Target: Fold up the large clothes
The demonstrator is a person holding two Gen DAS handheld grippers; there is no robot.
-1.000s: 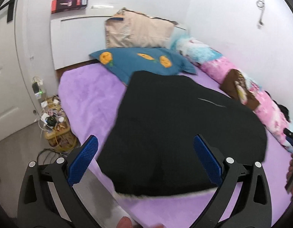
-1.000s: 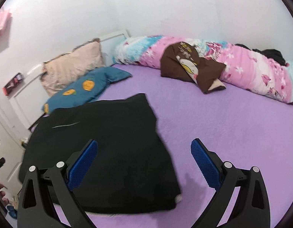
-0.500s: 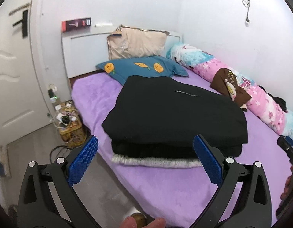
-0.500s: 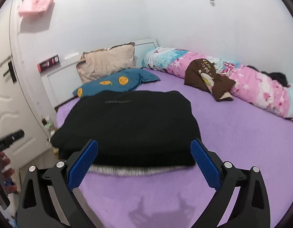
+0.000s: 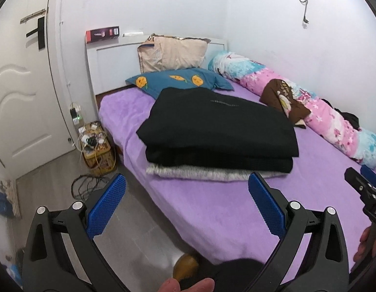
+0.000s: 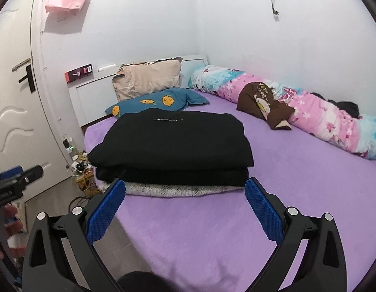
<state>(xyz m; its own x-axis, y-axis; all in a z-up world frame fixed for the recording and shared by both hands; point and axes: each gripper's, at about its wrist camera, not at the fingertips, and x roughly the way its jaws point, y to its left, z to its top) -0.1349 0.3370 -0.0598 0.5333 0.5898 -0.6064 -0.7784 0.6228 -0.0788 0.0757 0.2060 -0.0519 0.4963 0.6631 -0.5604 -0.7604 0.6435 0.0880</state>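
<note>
On the purple bed (image 6: 285, 182) lies the folded black garment (image 6: 173, 143); both tools (image 5: 188, 202) (image 6: 185, 206) gape wide, empty.

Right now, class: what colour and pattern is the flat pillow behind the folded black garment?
Teal pillow with orange lemon faces; clearest in the right wrist view.

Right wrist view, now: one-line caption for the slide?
Open right tool above the purple bed, facing the folded black garment with grey fur trim; left tool at frame edge.

I see a matt black folded cloth garment (image 6: 171, 141) with a grey furry lining (image 6: 178, 191) on the fuzzy purple bed sheet (image 6: 273, 189); at twelve o'clock, a smooth teal cotton pillow (image 6: 161, 101); my grippers' blue pads (image 6: 105, 210) look ribbed rubber
</note>
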